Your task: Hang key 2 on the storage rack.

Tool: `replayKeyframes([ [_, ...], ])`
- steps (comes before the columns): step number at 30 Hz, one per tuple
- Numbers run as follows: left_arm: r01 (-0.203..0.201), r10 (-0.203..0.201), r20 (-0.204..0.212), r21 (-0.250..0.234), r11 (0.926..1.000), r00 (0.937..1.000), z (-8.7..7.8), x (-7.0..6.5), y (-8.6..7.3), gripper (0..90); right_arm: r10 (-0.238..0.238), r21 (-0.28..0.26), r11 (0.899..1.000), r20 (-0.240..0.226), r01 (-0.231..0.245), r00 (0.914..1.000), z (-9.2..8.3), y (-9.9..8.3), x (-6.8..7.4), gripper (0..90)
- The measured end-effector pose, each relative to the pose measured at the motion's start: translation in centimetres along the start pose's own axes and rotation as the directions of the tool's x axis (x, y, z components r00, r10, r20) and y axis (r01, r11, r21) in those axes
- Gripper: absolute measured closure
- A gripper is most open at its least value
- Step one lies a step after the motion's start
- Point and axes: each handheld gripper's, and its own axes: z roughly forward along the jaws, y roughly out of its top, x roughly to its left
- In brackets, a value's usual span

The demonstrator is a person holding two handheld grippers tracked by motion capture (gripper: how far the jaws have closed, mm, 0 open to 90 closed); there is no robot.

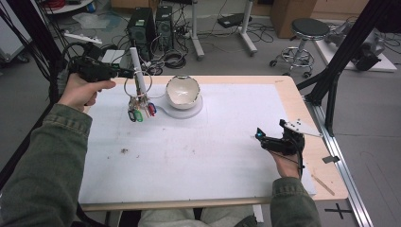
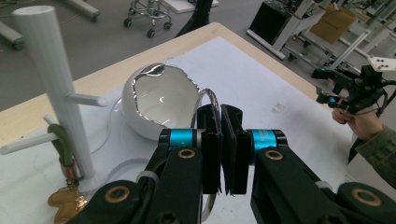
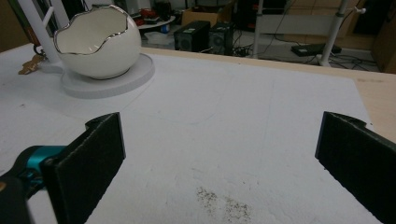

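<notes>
My left gripper [image 1: 131,73] [image 2: 220,119] is shut on a thin silver ring [image 1: 126,88] [image 2: 211,97], held up beside the white peg stand [image 1: 136,66] [image 2: 51,79]. In the high view the ring's hoop overlaps the stand's post; whether it touches I cannot tell. Coloured tags and trinkets [image 1: 140,113] hang low on the stand, and a green loop with a gold charm [image 2: 65,186] hangs on a lower peg. My right gripper [image 1: 259,135] [image 3: 219,135] stands open over the white mat at the right, with nothing between its jaws.
A white egg-shaped bowl with a silver rim [image 1: 182,91] [image 2: 156,100] [image 3: 95,42] sits on a round white base [image 1: 191,111] [image 3: 121,77] right of the stand. The white mat [image 1: 213,151] has a dark smudge [image 1: 124,151]. Computer towers, cables and a stool [image 1: 307,33] stand beyond the table.
</notes>
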Motion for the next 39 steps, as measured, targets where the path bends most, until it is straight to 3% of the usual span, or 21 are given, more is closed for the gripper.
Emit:
replayKeyframes([
  [13, 0.043, -0.044, -0.037, -0.015, 0.9990, 0.9984, 0.6, 2.1, -0.1, 86.6, -0.006, 0.003, 1.000, -0.002, 0.006, 1.0000, 0.1, 0.0, 0.0, 0.6],
  [22, 0.034, -0.034, -0.059, -0.002, 0.9994, 0.9977, 1.6, 3.0, 0.7, 86.6, -0.009, 0.006, 1.000, -0.003, 0.009, 1.0000, 0.1, -0.1, 0.0, 0.6],
  [26, 0.019, -0.018, -0.098, 0.010, 0.9998, 0.9950, 1.9, 3.3, 1.1, 86.6, -0.009, 0.005, 1.000, -0.001, 0.009, 1.0000, 0.1, -0.1, -0.1, 0.6],
  [31, 0.032, -0.029, -0.139, 0.019, 0.9993, 0.9898, 2.0, 4.3, 1.1, 86.6, -0.010, 0.007, 1.000, -0.003, 0.010, 0.9999, 0.0, -0.2, -0.2, 0.6],
  [35, 0.048, -0.048, -0.150, -0.003, 0.9988, 0.9875, 2.0, 4.9, 1.0, 86.6, -0.008, 0.006, 1.000, -0.003, 0.008, 1.0000, 0.1, -0.2, -0.2, 0.6],
  [39, 0.062, -0.061, -0.159, 0.006, 0.9980, 0.9854, 2.3, 5.2, 0.9, 86.6, -0.004, 0.008, 1.000, -0.007, 0.004, 1.0000, 0.0, -0.2, -0.2, 0.6],
])
